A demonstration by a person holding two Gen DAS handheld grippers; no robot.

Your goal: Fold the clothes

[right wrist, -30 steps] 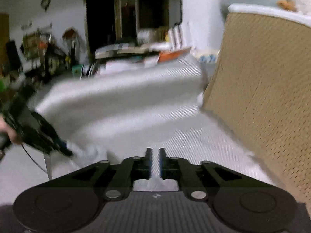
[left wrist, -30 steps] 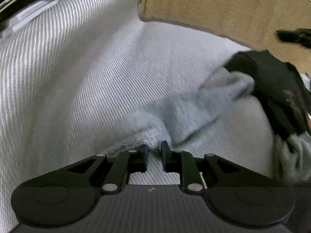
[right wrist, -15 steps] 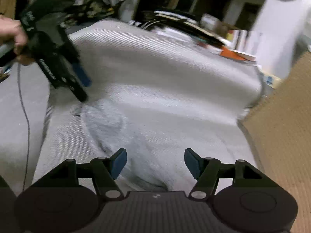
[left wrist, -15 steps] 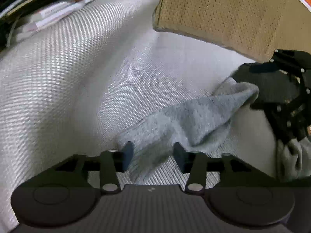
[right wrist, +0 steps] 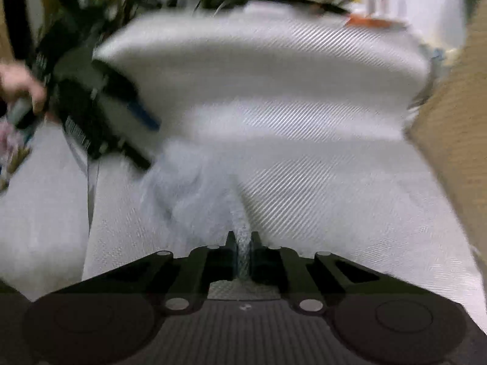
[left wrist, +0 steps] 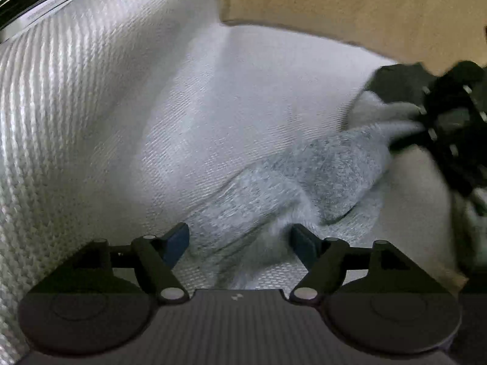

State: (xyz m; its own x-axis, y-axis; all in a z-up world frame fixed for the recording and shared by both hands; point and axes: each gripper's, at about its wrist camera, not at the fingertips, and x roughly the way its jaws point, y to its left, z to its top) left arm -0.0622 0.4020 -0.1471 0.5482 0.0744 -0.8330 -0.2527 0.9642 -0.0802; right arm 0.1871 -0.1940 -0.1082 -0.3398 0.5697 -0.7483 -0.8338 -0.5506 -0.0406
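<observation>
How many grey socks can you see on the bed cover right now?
2, possibly more hidden. One grey sock lies across the white cover, with one end under the open left gripper and the other pinched in the right gripper. A second grey piece sits half-hidden at the right edge.

**Support surface: white woven cover**

A white cover with a coarse diagonal weave carries everything; it rises in a rounded ridge at the far side, flatter nearer the cameras. Tan woven panel stands at its right edge. One grey knitted garment lies directly on the cover, rumpled, stretched lengthwise, one fold lapping over another. In the right wrist view the same garment shows blurred. Clutter past the ridge is unreadable.
</observation>
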